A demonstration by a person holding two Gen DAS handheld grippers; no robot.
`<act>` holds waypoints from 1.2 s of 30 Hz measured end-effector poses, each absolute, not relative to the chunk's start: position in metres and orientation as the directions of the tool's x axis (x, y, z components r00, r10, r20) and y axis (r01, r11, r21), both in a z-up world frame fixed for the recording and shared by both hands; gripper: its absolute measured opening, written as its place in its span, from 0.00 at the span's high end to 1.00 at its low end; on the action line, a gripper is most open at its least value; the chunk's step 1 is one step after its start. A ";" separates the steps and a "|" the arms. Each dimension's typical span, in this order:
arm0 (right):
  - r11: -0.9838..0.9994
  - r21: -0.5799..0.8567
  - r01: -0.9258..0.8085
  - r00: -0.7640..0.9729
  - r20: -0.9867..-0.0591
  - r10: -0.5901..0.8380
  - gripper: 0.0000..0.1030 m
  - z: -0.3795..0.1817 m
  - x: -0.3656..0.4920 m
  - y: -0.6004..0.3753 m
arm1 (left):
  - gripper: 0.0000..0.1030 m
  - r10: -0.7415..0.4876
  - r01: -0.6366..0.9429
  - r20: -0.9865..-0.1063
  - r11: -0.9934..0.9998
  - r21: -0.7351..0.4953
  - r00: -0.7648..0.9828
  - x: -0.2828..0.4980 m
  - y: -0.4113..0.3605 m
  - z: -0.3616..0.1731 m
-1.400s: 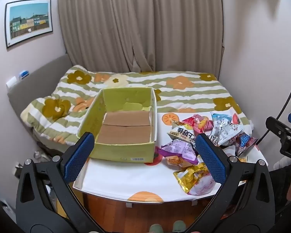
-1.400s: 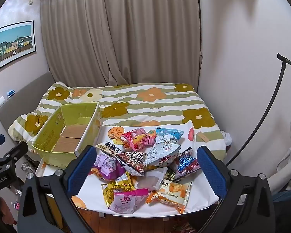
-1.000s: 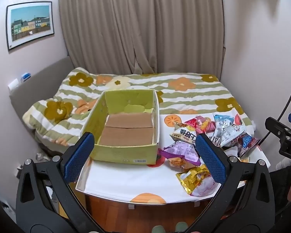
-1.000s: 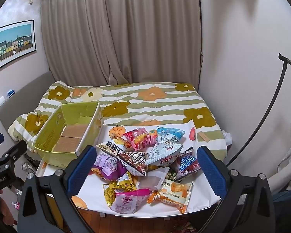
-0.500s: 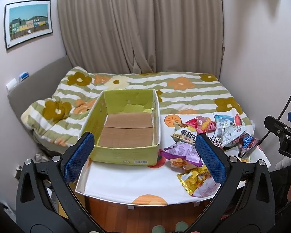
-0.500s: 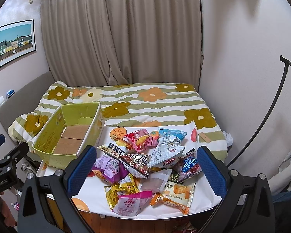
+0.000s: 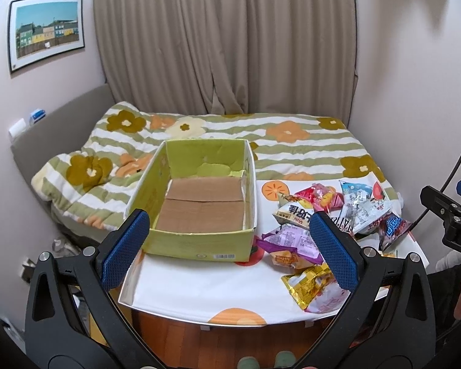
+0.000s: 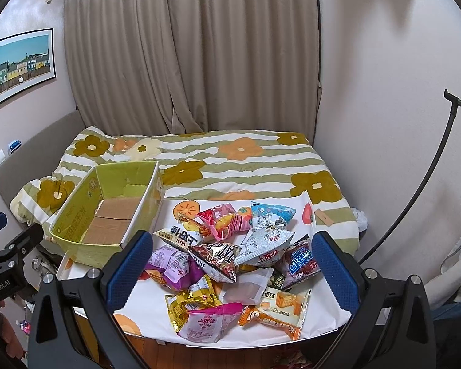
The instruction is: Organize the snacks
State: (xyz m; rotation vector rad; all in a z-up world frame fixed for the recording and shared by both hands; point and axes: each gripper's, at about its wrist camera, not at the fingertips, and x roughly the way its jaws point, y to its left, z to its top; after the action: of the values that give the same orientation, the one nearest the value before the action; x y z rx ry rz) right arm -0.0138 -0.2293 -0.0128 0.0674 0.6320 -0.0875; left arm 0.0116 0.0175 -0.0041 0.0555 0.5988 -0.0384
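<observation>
An empty green cardboard box (image 7: 196,247) (image 8: 76,215) with a brown bottom stands on the left of a small table (image 7: 199,289) (image 8: 322,323). A pile of several snack packets (image 7: 332,224) (image 8: 230,255) lies to its right, among them a purple packet (image 8: 172,267), a gold packet (image 8: 193,303) and a pink-topped packet (image 8: 206,323). My left gripper (image 7: 229,250) is open and empty, held above the table's near edge in front of the box. My right gripper (image 8: 232,269) is open and empty above the pile.
A bed with a striped flower quilt (image 7: 292,150) (image 8: 246,166) lies behind the table, curtains behind it. A black curved stand (image 8: 421,181) rises at the right. The table's near edge drops to a wooden floor (image 7: 175,335).
Both grippers have shifted slightly closer to the table; the right view now sits a little lower over the snack pile. Jaws stay open and nothing on the table has moved.
</observation>
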 end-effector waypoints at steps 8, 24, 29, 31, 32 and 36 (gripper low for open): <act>0.994 0.035 0.103 0.803 -0.592 -0.062 0.00 -0.012 -0.014 -0.228 | 0.00 -0.021 0.054 -0.563 0.998 0.042 0.826 0.011 0.018 -0.004; 0.994 0.035 0.103 0.802 -0.594 -0.062 0.00 -0.013 -0.014 -0.227 | 0.00 -0.021 0.052 -0.563 0.998 0.039 0.826 0.009 0.020 -0.005; 0.994 0.035 0.102 0.801 -0.595 -0.061 0.00 -0.014 -0.014 -0.227 | 0.00 -0.020 0.050 -0.560 0.998 0.037 0.828 0.009 0.019 -0.006; 0.994 0.035 0.099 0.801 -0.596 -0.059 0.00 -0.015 -0.014 -0.224 | 0.00 -0.019 0.049 -0.561 0.998 0.039 0.828 0.009 0.019 -0.006; 0.994 0.035 0.100 0.801 -0.595 -0.060 0.00 -0.016 -0.015 -0.226 | 0.00 -0.020 0.050 -0.561 0.998 0.039 0.827 0.009 0.020 -0.006; 0.994 0.036 0.102 0.801 -0.595 -0.060 0.00 -0.015 -0.014 -0.226 | 0.00 -0.022 0.050 -0.562 0.998 0.034 0.827 0.008 0.020 -0.006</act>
State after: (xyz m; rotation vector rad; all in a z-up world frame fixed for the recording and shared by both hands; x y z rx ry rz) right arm -0.0144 -0.2258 -0.0154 0.0673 0.6356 -0.0867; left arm 0.0080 0.0200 -0.0063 0.0480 0.5960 -0.0381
